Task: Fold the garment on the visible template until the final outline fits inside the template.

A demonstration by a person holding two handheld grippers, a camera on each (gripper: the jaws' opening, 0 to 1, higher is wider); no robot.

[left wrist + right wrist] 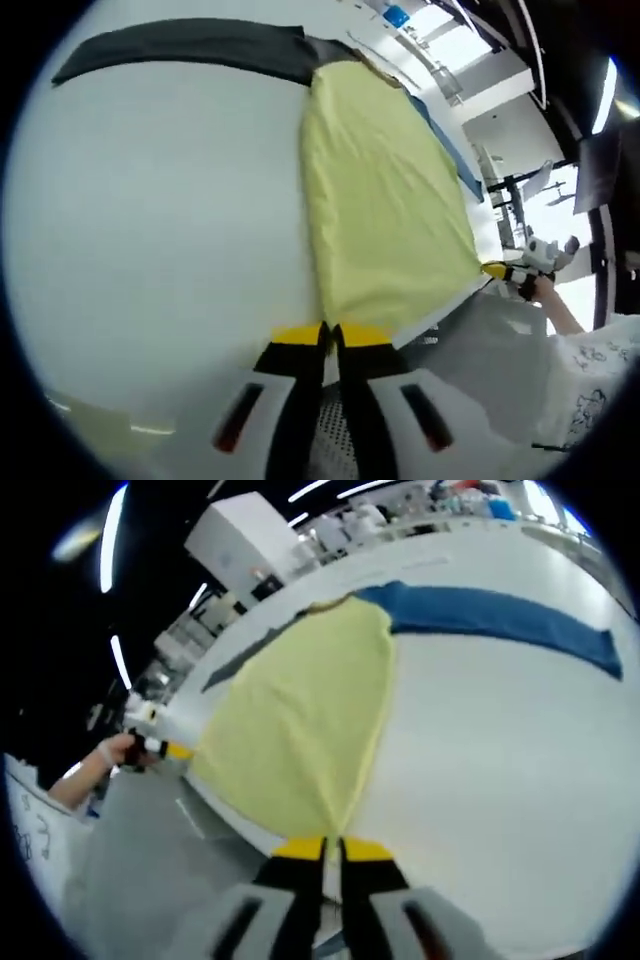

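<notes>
Item: folding task, step in hand judged as a lengthwise fold of the yellow garment (385,200); 2 grippers engaged at the near hem.

Location of garment: flat on the white desk (150,250), running away from the near edge; a dark grey band (190,45) lies at its far end in the left gripper view; a blue strip (500,615) lies beside its far end in the right gripper view; whether either marks the template, cannot tell.

Left gripper (330,335): jaws pressed together, yellow tips at the garment's near corner; cloth appears pinched between them.

Right gripper (332,848): jaws likewise closed to a slit, tips at the opposite near corner, cloth edge running into them; seen from the left gripper view it sits at the desk edge (508,271), held by a person's hand.

Progress, as judgement: garment long and not yet compact; fold not yet made.

Next move calls for: both corners lifted level and carried together toward the far end, hem kept taut, cloth laid square so the outline shrinks; risk is 1 corner slipping.
</notes>
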